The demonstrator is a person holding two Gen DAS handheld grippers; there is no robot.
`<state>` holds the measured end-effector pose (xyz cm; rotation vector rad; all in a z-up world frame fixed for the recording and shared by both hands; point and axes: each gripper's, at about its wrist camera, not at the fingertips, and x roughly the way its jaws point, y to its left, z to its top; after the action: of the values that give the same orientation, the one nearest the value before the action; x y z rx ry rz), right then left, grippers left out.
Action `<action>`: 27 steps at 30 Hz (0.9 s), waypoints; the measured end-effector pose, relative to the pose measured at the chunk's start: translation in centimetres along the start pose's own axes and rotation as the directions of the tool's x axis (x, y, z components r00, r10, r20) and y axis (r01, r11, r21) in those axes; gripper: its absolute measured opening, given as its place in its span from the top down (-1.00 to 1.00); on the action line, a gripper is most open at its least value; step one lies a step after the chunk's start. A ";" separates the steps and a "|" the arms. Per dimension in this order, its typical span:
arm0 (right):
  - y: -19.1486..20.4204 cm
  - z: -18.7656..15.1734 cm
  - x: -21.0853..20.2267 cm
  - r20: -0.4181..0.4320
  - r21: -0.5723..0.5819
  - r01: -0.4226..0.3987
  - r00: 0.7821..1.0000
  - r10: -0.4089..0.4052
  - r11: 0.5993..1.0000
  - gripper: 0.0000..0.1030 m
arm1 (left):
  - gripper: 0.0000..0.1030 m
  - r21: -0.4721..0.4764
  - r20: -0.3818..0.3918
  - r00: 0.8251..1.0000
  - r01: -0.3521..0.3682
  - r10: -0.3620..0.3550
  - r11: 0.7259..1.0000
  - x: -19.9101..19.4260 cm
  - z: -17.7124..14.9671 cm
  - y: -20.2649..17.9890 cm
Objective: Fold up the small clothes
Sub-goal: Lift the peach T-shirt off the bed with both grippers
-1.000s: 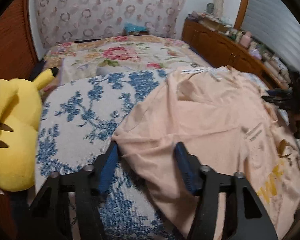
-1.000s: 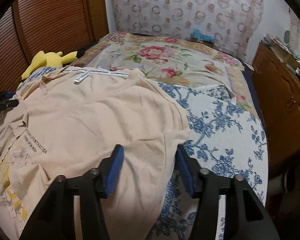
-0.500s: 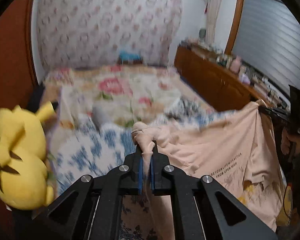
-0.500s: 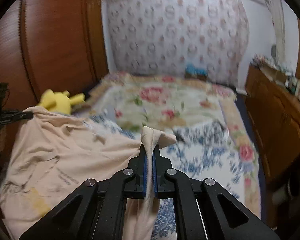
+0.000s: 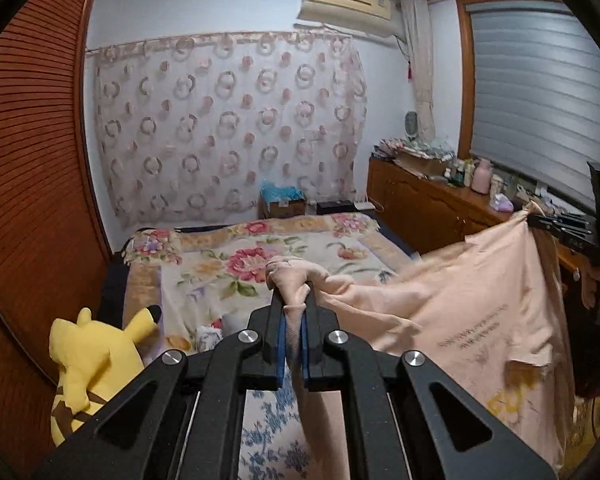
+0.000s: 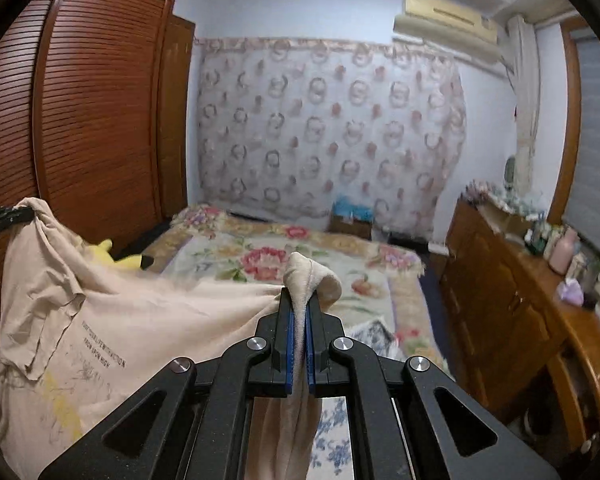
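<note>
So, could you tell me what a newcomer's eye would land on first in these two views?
First, the peach T-shirt, lifted off the bed and stretched in the air between the left gripper and the right gripper, each shut on a bunched corner. Next, the yellow plush toy at the bed's left edge beside the louvred wardrobe. Behind hangs a ring-patterned curtain.

Matt peach cloth shirt [image 5: 472,312], glossy wood wardrobe [image 6: 100,120] (slatted)

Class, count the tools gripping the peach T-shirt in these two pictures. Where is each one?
2. The left tool pinches one bunched corner of the T-shirt; the right tool pinches the opposite corner.
</note>
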<state>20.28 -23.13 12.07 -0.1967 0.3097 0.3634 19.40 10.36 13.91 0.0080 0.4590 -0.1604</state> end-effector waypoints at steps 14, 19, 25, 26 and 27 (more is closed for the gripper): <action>1.8 -15.5 -10.2 -0.108 0.035 -0.177 0.978 0.180 0.984 0.92 | 0.88 -0.071 -0.094 0.986 0.133 -0.140 0.988 -8.6 -17.8 -1.7; -0.7 -18.7 -14.1 -0.165 0.135 -0.216 0.957 0.237 0.967 0.92 | 0.88 -0.051 -0.171 0.974 0.143 -0.150 0.988 -10.3 -22.0 -3.1; -1.5 -20.9 -16.5 -0.258 0.153 -0.189 0.940 0.224 0.970 0.92 | 0.88 -0.042 -0.212 0.966 0.145 -0.150 0.989 -11.6 -24.3 -3.9; -1.3 -21.3 -16.5 -0.272 0.154 -0.188 0.936 0.225 0.970 0.92 | 0.86 -0.038 -0.216 0.965 0.141 -0.146 0.989 -11.7 -24.5 -4.1; -1.5 -21.4 -16.6 -0.289 0.153 -0.186 0.931 0.224 0.971 0.92 | 0.77 -0.029 -0.220 0.966 0.133 -0.136 0.991 -11.7 -24.7 -4.2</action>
<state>0.52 -34.94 -2.25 -0.0974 0.6600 0.5207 -2.45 9.04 -2.92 -0.0192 0.6837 -0.2922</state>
